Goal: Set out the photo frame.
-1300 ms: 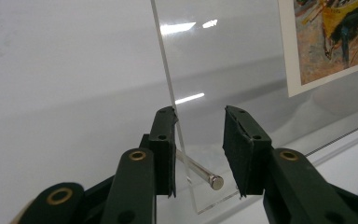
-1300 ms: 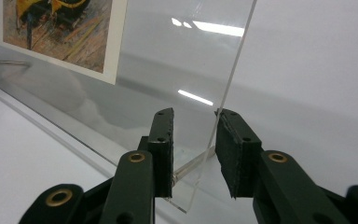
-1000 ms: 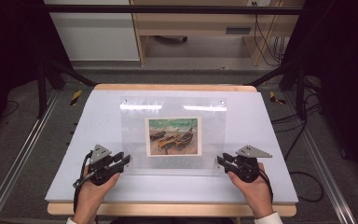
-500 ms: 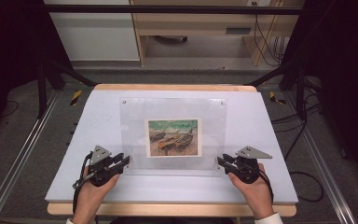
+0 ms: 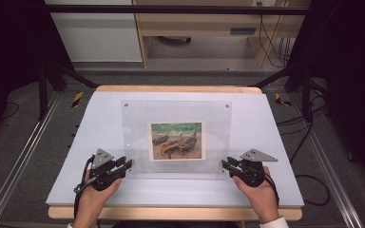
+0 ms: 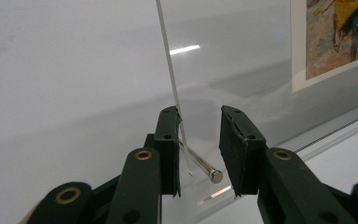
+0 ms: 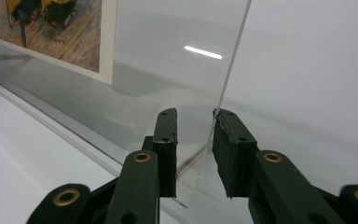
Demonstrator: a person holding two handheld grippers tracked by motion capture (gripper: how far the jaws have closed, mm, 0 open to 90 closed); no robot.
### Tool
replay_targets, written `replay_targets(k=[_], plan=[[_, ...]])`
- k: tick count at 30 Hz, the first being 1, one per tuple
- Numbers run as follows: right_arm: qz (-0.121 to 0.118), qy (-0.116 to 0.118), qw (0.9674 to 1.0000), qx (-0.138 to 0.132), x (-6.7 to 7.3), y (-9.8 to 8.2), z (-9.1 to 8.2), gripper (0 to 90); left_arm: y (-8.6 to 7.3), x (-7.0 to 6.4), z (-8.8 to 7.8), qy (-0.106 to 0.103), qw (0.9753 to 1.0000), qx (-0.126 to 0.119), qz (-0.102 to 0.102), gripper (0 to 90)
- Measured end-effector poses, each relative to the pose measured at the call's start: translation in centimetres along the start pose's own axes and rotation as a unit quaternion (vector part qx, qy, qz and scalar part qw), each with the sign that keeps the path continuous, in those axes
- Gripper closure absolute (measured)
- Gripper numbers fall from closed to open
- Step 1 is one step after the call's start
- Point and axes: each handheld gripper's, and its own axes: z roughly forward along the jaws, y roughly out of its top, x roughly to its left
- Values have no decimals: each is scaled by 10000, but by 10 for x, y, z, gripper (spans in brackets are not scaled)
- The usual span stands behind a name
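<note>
A clear acrylic picture frame [image 5: 176,114] holding a small painting of boats [image 5: 177,140] rests on the white table. My left gripper [image 5: 126,165] is at its near left corner and my right gripper [image 5: 225,165] at its near right corner. In the left gripper view the jaws [image 6: 200,112] sit either side of that corner. A short metal pin [image 6: 200,164] spans the gap between the pads, and the sheet's edge [image 6: 168,56] lies against one pad. In the right gripper view the jaws [image 7: 196,114] hold the other corner the same way, beside the painting [image 7: 56,32].
The white tabletop [image 5: 76,142] has bare room left, right and behind the frame, with a wooden front edge [image 5: 171,213]. Metal rails [image 5: 19,161] run along the floor on both sides. A cabinet [image 5: 95,33] and cables [image 5: 309,180] lie beyond the table.
The bright glare along the frame's top edge has gone and that edge sits a touch lower in the high view. Both hands stay at the near corners.
</note>
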Motion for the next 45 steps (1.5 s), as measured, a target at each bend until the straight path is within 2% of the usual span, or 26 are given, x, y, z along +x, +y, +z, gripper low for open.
replay_targets(k=[25,34,45], plan=[[-98,20,9999,91,3,-5,-3,721,-5,-4,-5,-1,9999,100,92,684],[-58,43,9999,108,3,-7,-4,724,-7,-5,-6,4,9998,137,123,690],[-76,52,9999,127,3,-7,-5,724,-8,-5,-6,-19,9999,109,78,691]])
